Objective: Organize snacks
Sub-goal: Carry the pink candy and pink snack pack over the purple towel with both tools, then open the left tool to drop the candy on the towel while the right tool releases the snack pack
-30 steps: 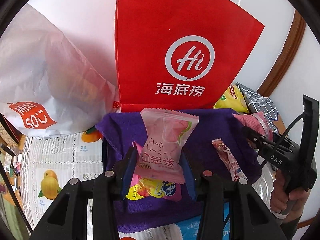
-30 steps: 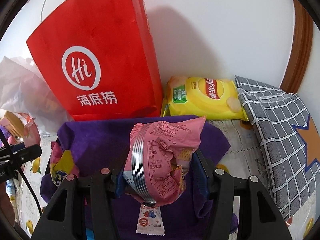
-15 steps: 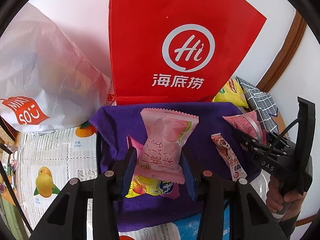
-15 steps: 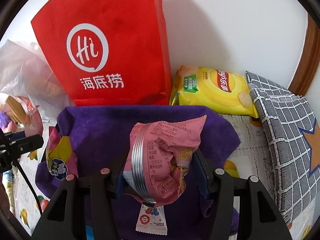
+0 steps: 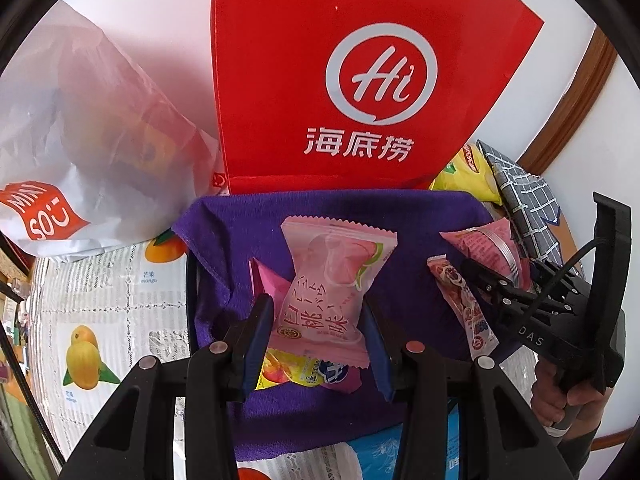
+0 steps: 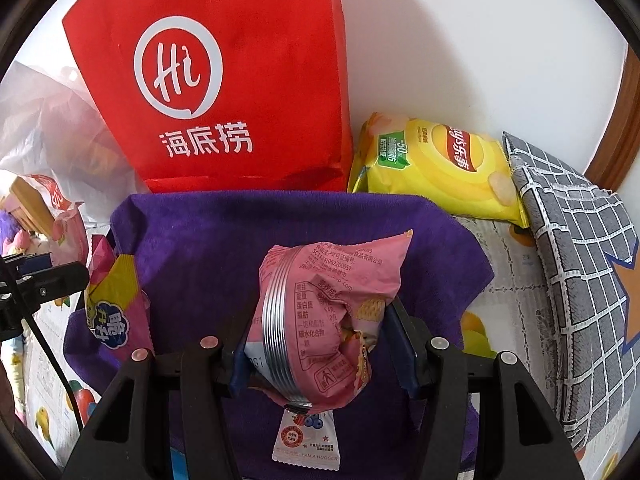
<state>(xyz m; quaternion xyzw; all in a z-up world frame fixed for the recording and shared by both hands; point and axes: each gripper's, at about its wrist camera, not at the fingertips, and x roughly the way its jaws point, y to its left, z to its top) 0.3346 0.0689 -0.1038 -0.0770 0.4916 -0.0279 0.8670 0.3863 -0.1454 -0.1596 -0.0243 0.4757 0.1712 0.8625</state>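
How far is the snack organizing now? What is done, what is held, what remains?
Done: nothing is visibly sorted yet. In hand: the left gripper holds a pink peach packet; the right gripper holds a crumpled pink packet. Left: a yellow-pink packet and a slim sachet lie on the purple cloth, and the yellow chips bag beside it.

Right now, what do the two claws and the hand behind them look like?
Each claw is black plastic with two angular arms, round silver bolts and blue pads on its fingers. The left claw shows this up close, and so does the right claw. From the side, the right one has a thin black cable and white letters "DAS". The hand on its grip has a dark sleeve.
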